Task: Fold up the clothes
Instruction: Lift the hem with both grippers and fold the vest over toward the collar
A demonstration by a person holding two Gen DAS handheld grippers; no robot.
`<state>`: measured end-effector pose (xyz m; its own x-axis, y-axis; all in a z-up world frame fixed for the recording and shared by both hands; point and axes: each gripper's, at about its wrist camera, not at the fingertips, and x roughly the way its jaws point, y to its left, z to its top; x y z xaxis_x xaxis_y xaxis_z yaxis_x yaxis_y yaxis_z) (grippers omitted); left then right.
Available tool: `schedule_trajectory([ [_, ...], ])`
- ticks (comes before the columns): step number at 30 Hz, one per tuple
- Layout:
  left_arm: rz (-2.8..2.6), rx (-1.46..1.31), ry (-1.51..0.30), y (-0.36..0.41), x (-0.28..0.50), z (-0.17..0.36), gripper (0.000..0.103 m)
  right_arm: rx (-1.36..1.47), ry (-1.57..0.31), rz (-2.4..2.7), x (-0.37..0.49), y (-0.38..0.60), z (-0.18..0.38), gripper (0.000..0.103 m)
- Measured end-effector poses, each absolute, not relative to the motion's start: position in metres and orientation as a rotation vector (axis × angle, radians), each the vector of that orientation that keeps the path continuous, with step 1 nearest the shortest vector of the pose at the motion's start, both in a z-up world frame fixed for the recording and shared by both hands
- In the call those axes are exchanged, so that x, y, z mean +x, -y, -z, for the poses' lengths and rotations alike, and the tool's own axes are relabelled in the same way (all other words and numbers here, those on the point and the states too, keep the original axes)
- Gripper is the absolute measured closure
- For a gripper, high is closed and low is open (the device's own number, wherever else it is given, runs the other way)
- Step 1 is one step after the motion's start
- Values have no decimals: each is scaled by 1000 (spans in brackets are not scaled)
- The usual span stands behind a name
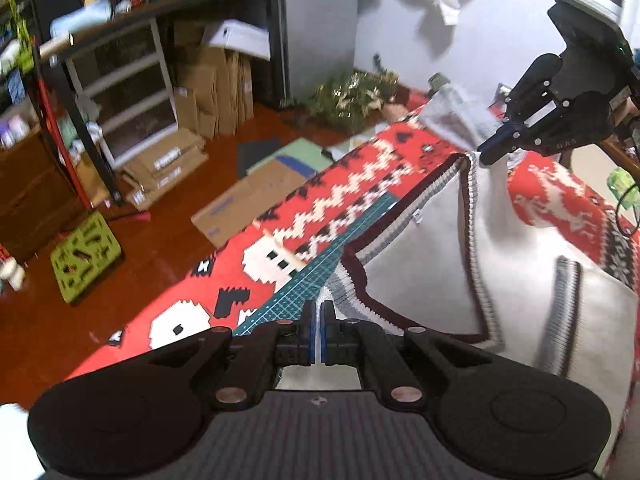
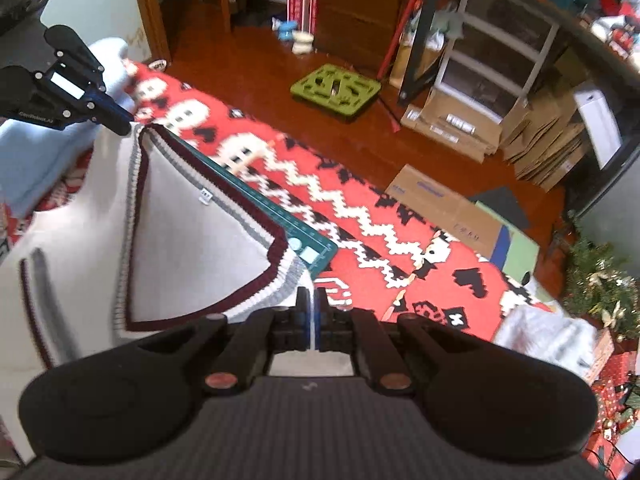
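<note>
Both tongs are clamped on the same sweater (image 1: 420, 264): my left gripper (image 1: 318, 316) pinches one shoulder end of the neckline, my right gripper (image 2: 311, 304) the other, jaws pressed together with cloth between them. The sweater hangs from these two grips, its body draped just beyond them over a green cutting mat (image 2: 276, 216) and a red patterned blanket (image 2: 360, 200).

I judge the risk to be slippage: only a thin bit of ribbing sits in each pinch, and the knit's weight could drag it free or stretch the collar if I pull the grippers apart. Uneven height would skew any fold.

Cream knit, soft and floppy; V-neck edged with dark maroon and grey ribbed bands, matching cuff; the blanket is a coarse pixelated weave.
</note>
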<state>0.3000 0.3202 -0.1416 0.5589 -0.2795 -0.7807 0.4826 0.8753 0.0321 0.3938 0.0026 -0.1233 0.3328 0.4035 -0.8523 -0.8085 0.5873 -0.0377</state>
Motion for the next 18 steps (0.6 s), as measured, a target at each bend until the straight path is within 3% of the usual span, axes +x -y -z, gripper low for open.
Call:
schedule_trajectory([
  [11, 391, 256, -812, -270, 160, 97, 101, -550, -802, -869, 279, 37, 56, 102],
  [18, 434, 276, -850, -239, 77, 113, 101, -537, -807, -808, 179, 60, 57, 102],
])
